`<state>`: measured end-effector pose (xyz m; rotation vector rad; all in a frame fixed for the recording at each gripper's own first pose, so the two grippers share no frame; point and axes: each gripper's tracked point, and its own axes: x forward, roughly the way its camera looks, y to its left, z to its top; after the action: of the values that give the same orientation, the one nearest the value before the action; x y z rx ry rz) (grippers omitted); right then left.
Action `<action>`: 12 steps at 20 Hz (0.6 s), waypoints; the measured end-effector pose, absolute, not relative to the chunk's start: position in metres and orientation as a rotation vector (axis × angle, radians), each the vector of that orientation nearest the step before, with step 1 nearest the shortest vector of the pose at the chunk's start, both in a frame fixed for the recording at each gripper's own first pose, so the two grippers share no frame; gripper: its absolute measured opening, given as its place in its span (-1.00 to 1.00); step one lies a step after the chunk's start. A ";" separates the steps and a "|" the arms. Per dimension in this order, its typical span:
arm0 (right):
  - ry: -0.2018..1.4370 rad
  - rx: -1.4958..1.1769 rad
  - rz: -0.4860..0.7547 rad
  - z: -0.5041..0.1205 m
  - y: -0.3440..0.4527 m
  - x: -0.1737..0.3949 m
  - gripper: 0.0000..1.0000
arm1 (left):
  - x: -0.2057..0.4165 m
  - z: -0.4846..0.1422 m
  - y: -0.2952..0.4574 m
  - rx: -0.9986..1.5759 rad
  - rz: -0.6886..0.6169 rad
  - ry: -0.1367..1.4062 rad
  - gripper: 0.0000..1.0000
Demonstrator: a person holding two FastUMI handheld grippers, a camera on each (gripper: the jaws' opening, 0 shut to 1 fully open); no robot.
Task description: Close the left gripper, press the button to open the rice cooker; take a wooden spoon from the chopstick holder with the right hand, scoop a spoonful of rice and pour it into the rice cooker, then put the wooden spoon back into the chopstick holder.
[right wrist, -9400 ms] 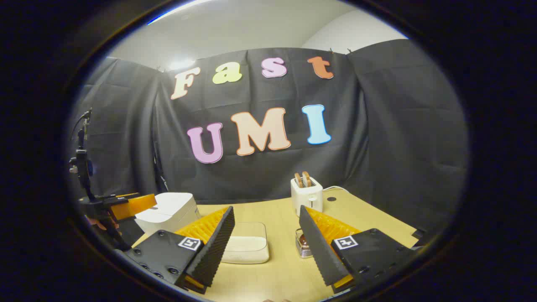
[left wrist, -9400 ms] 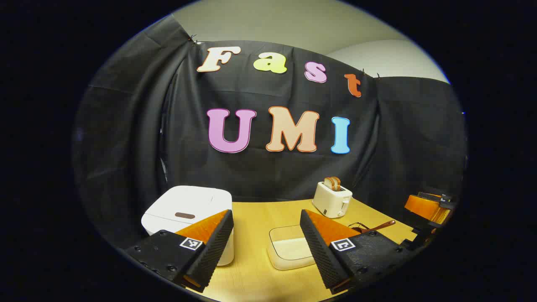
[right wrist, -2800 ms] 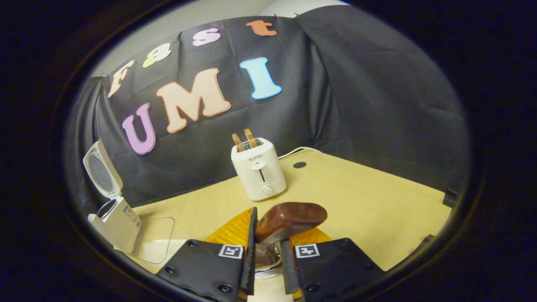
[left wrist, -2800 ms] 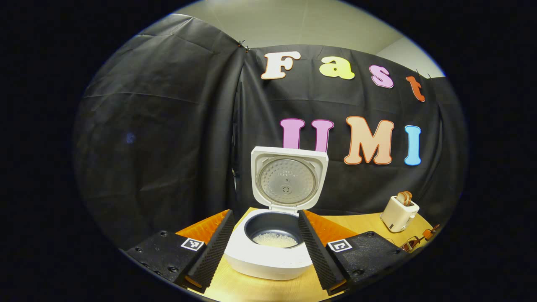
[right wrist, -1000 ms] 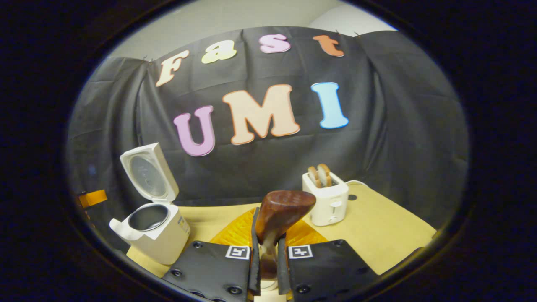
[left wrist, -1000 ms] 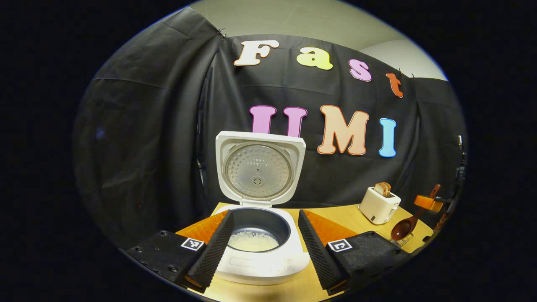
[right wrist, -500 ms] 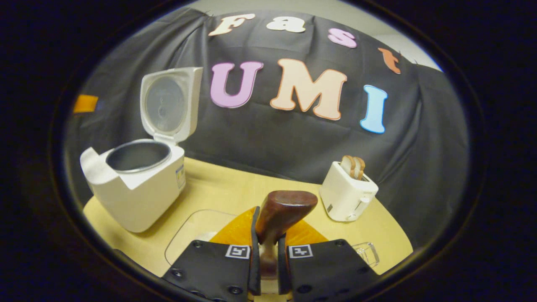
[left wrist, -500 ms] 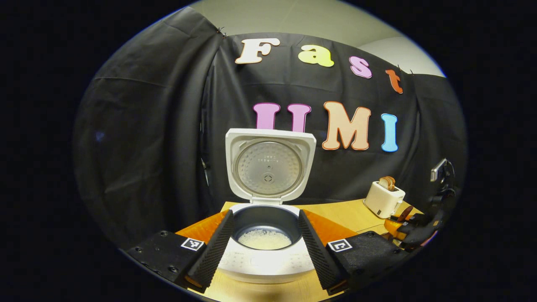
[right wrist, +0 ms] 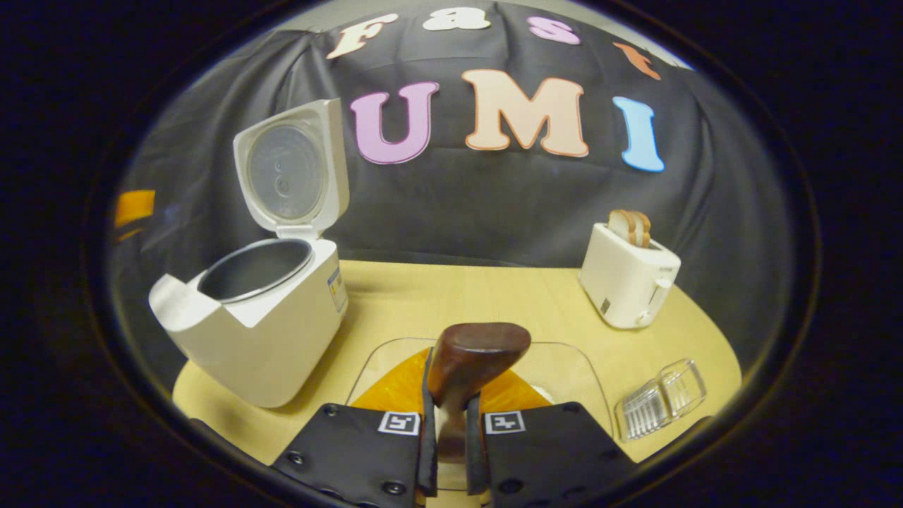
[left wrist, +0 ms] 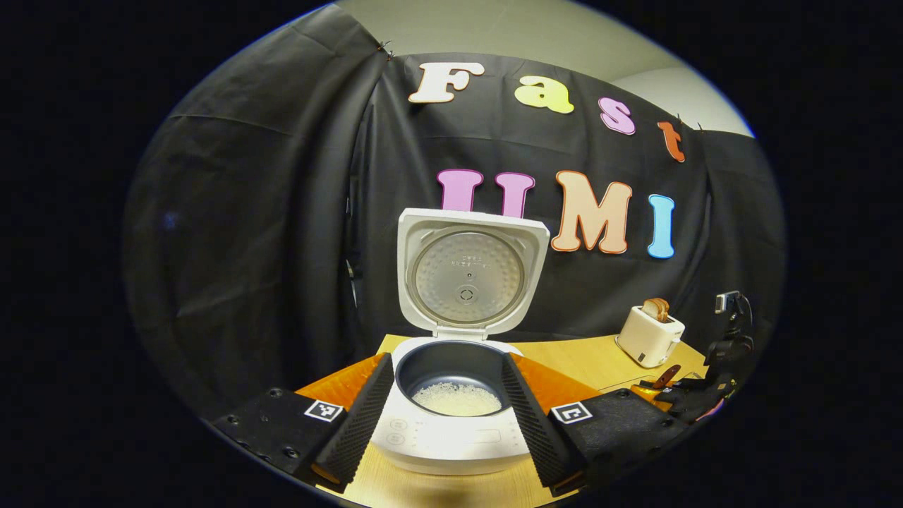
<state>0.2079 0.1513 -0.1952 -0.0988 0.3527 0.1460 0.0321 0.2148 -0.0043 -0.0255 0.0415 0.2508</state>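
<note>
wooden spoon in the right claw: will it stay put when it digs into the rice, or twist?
The wooden spoon looks like solid carved wood, so probably stiff, no flex. The right claw pinches it on a narrow stretch between both fingers, so it may pivot under load. Its surface looks glossy, so it could be a bit slippery. Its bowl end is hidden, so balance is hard to judge.

My left gripper (left wrist: 446, 413) hangs level with its fingers spread wide apart. My right gripper (right wrist: 449, 437) has its fingers pressed close together, clamping from both sides.
</note>
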 end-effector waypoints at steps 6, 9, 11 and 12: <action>0.408 0.227 0.090 -0.197 0.140 0.208 -0.61 | 0.029 -0.007 0.213 -0.043 0.233 0.041 0.82; 0.413 0.406 0.046 -0.196 0.121 0.208 -0.64 | 0.029 -0.006 0.211 -0.042 0.224 0.036 0.82; 0.417 0.581 0.025 -0.197 0.110 0.207 -0.63 | 0.028 -0.004 0.209 -0.043 0.216 0.031 0.82; 0.414 0.678 0.017 -0.197 0.104 0.206 -0.63 | 0.029 -0.003 0.208 -0.044 0.211 0.030 0.82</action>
<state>0.2059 0.1043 -0.1970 0.6775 0.4138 0.0173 0.0293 0.2077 -0.0032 -0.0439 0.0296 0.2115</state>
